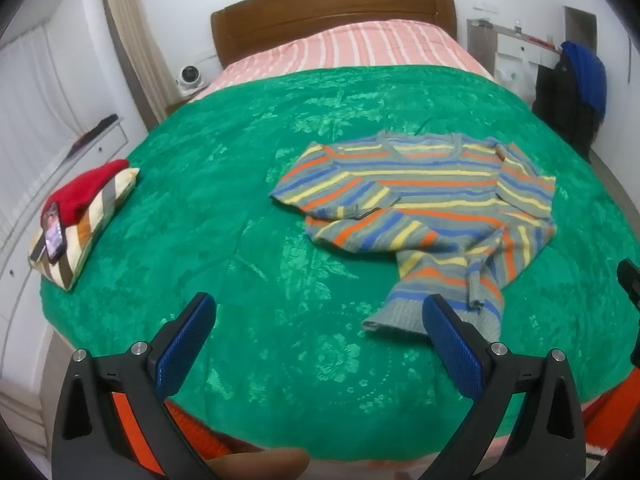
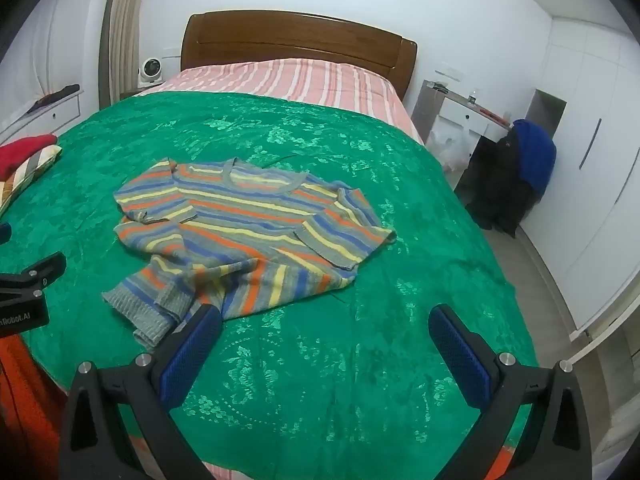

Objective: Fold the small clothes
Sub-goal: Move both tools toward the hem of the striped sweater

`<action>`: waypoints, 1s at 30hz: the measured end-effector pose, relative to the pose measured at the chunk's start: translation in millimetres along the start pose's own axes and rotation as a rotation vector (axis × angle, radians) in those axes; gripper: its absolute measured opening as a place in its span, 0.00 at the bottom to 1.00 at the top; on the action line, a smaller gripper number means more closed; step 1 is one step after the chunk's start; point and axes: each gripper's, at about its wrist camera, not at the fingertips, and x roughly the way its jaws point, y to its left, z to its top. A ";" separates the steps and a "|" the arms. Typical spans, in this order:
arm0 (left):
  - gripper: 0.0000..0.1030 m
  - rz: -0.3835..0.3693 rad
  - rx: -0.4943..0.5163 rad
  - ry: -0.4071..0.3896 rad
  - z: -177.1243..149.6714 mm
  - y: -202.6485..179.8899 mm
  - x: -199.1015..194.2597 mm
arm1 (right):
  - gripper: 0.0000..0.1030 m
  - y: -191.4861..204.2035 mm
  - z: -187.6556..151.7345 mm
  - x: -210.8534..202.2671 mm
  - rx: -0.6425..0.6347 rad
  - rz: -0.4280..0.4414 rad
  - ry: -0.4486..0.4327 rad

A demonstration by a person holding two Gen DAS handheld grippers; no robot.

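Observation:
A small striped sweater [image 1: 424, 196], grey with orange, blue and yellow bands, lies on the green bedspread [image 1: 248, 184]. Both sleeves are folded in over the body and its hem end is bunched toward me. It also shows in the right wrist view [image 2: 248, 232]. My left gripper [image 1: 320, 320] is open and empty above the bedspread, its right finger just in front of the sweater's ribbed hem. My right gripper [image 2: 326, 328] is open and empty, its left finger beside the ribbed cuff [image 2: 140, 304].
A striped pillow [image 1: 92, 220] with a red garment [image 1: 88, 188] and a phone [image 1: 54, 232] on it lies at the bed's left edge. A wooden headboard [image 1: 332, 8] stands at the far end. Dark and blue clothes [image 2: 516, 168] hang to the right of the bed.

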 end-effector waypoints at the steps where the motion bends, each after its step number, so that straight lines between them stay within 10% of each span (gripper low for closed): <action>1: 1.00 0.000 -0.002 0.001 -0.1 0.3 0.4 | 0.99 -0.5 0.0 -0.4 0.000 -0.004 -0.001; 30: 1.00 -0.083 -0.033 0.060 -18.6 16.4 23.6 | 0.99 -0.4 -5.9 5.4 -0.025 -0.038 0.006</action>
